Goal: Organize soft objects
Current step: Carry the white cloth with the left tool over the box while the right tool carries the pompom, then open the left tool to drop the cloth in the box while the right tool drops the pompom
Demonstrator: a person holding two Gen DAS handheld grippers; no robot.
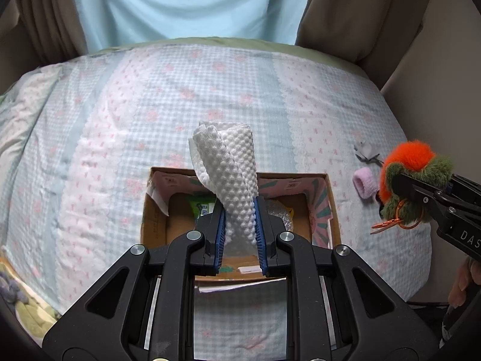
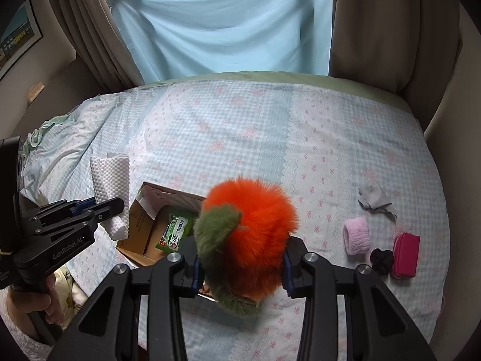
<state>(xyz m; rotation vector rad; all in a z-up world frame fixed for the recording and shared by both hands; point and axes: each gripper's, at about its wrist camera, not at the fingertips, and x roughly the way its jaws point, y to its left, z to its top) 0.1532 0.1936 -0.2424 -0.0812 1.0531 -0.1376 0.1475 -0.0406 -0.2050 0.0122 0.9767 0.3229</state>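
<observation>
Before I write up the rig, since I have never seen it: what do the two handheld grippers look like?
Both are matte black linkage frames with round silver pivot bolts and blue ribbed finger pads. The left gripper carries white "GenRobot.AI" lettering on its side; the right gripper shows white letters "DAS", cut off at the picture's edge. No cables or sleeves show.

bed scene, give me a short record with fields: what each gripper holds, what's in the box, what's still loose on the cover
left gripper: shut on white bumpy cloth, held above the box
right gripper: shut on orange and green furry plush
cardboard box: open, on the checked bed cover; green wipes pack inside
loose on cover: pink hair band, grey cloth, dark scrunchie, pink pouch
backdrop: light blue sheet between beige curtains
</observation>
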